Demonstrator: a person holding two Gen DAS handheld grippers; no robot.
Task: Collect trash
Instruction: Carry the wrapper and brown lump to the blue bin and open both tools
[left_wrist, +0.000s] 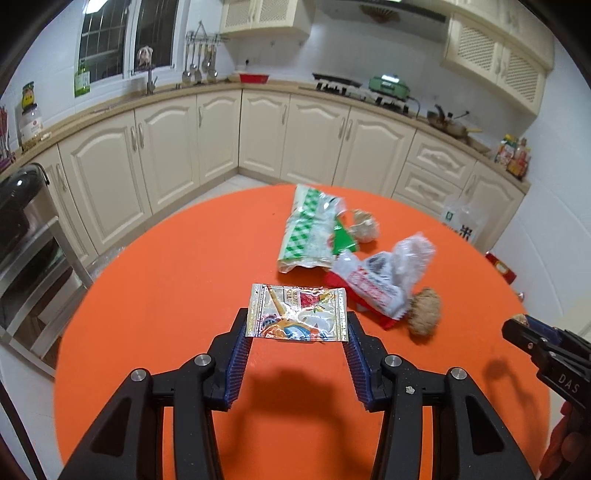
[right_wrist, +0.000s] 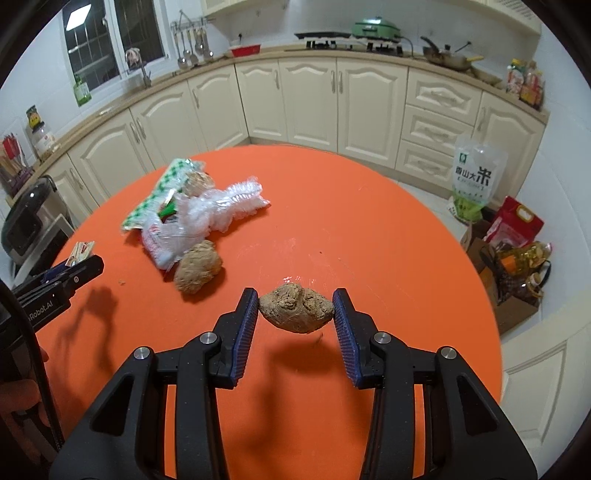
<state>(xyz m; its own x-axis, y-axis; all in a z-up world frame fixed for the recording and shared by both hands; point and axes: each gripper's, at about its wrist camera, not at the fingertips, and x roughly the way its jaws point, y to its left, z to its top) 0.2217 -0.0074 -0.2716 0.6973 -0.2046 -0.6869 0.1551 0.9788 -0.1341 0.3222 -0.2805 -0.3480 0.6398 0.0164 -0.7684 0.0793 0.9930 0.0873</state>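
My left gripper (left_wrist: 297, 321) is shut on a shiny colourful foil wrapper (left_wrist: 295, 312), held by its side edges above the orange round table (left_wrist: 166, 295). My right gripper (right_wrist: 295, 306) is shut on a brown crumpled paper ball (right_wrist: 295, 309), lifted off the table with its shadow below. Further back lies a pile: a green checked bag (left_wrist: 310, 232), a clear and red-white plastic wrapper (left_wrist: 376, 280), and two more brown paper balls (left_wrist: 424, 310) (left_wrist: 364, 225). The right gripper's tip (left_wrist: 517, 326) shows at the right edge of the left wrist view.
Cream kitchen cabinets (right_wrist: 310, 99) curve behind the table. A steel oven (left_wrist: 22, 236) stands at the left. On the floor to the right stand a rice bag (right_wrist: 474, 173), a red packet (right_wrist: 517, 221) and an oil bottle in a box (right_wrist: 524, 254).
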